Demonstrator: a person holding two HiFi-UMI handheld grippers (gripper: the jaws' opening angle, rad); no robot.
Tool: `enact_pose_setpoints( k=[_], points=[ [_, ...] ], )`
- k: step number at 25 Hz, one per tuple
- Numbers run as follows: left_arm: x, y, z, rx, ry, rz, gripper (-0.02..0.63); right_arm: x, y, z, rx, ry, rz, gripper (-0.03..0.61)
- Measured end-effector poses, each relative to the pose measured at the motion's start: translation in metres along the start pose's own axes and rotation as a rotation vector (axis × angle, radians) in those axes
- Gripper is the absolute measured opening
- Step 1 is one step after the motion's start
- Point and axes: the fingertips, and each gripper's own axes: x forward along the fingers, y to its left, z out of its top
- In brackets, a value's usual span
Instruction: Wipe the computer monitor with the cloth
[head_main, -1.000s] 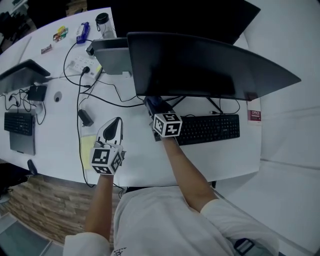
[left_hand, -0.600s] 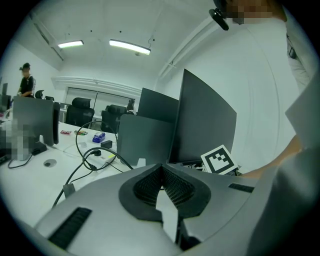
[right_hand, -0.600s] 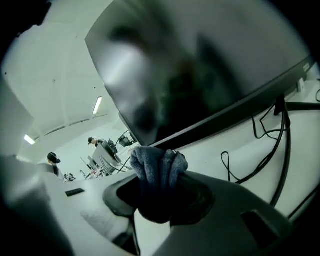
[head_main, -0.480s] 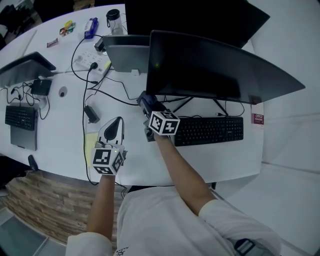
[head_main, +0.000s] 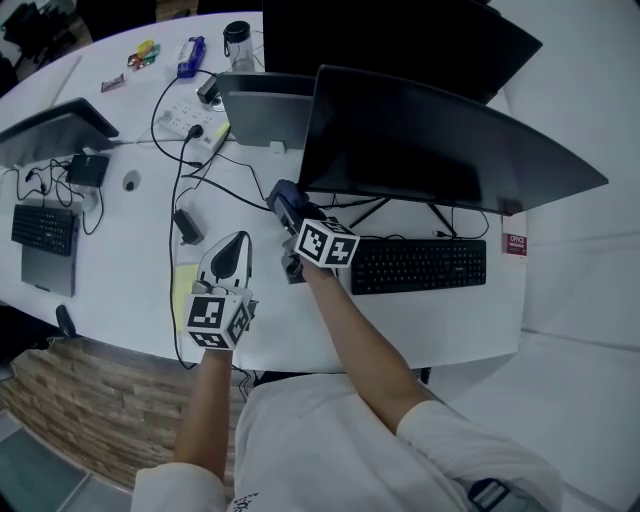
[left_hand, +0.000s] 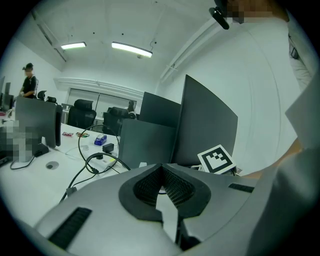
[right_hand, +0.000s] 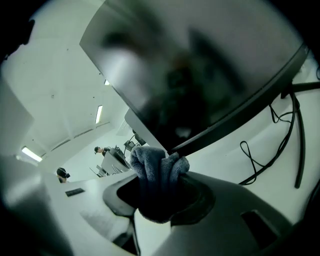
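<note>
Upward, cloth wad (right_hand: 156, 167) clamped in right gripper (right_hand: 159, 192), toward monitor (right_hand: 200, 65) corner; left gripper (left_hand: 161, 175) jaws together.

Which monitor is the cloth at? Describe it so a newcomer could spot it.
On the white desk, find the black keyboard; the monitor stands right behind it, wide and dark. Unlike the grey-backed screen to its left, it has the right tool holding the cloth at its lower left corner.

Left arm (head_main: 205, 400) is extending straight ahead, left gripper (head_main: 233, 245) pointing forward, jaws pressed together, empty. Right arm (head_main: 350, 320) is reaching forward, right gripper (head_main: 289, 210) clamping the cloth (right_hand: 156, 167).
</note>
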Motion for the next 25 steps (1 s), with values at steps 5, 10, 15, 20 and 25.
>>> enact_pose_setpoints(
  k=[5,10,15,20,25],
  points=[
    [-0.004,-0.001,0.008,0.004,-0.020,0.002,0.009,-0.002,0.023,0.020,0.036,-0.043,0.068,0.137],
    [-0.007,-0.002,0.013,0.005,-0.033,0.001,0.009,-0.005,0.038,0.043,0.051,-0.090,0.096,0.137],
    [-0.010,-0.006,0.022,0.013,-0.051,-0.006,0.009,-0.012,0.049,0.055,0.033,-0.117,0.109,0.137],
    [-0.011,-0.011,0.032,0.023,-0.065,-0.013,0.009,-0.023,0.063,0.068,0.033,-0.151,0.133,0.137],
    [-0.012,-0.015,0.046,0.013,-0.091,-0.019,0.009,-0.037,0.076,0.085,0.107,-0.204,0.166,0.137]
  ],
)
